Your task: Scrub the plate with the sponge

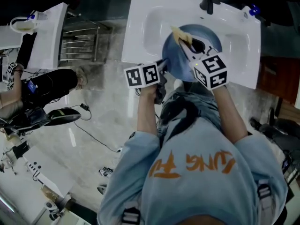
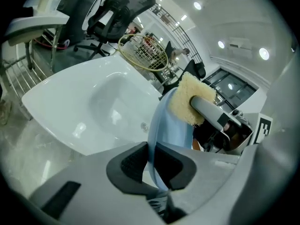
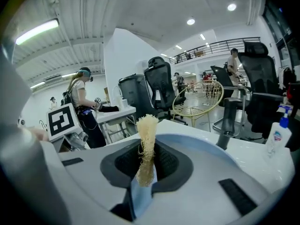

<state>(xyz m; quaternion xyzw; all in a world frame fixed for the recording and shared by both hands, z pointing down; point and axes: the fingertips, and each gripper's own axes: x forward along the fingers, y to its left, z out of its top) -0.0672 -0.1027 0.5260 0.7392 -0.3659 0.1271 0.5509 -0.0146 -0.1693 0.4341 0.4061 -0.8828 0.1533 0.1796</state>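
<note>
Sponge (image 3: 146, 139) pinched in our right gripper (image 3: 147, 162) is lying against the face of the blue plate (image 2: 180, 130) we are clamping by its rim in our left gripper (image 2: 151, 164).

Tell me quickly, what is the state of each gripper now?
Left gripper: closed on the blue plate rim.
Right gripper: closed on the sponge.

- sink (image 1: 140, 27): white, glossy, smooth, ceramic look
- plate (image 2: 161, 125): blue, smooth, slight sheen
- sponge (image 2: 185, 100): yellow, rough, fibrous
- left tool (image 2: 151, 165): grey matt plastic body; pads (image 2: 131, 165) black, matt, ribbed
- floor (image 1: 93, 121): polished, glossy, stone look
- rack (image 1: 79, 43): metal bars
</note>
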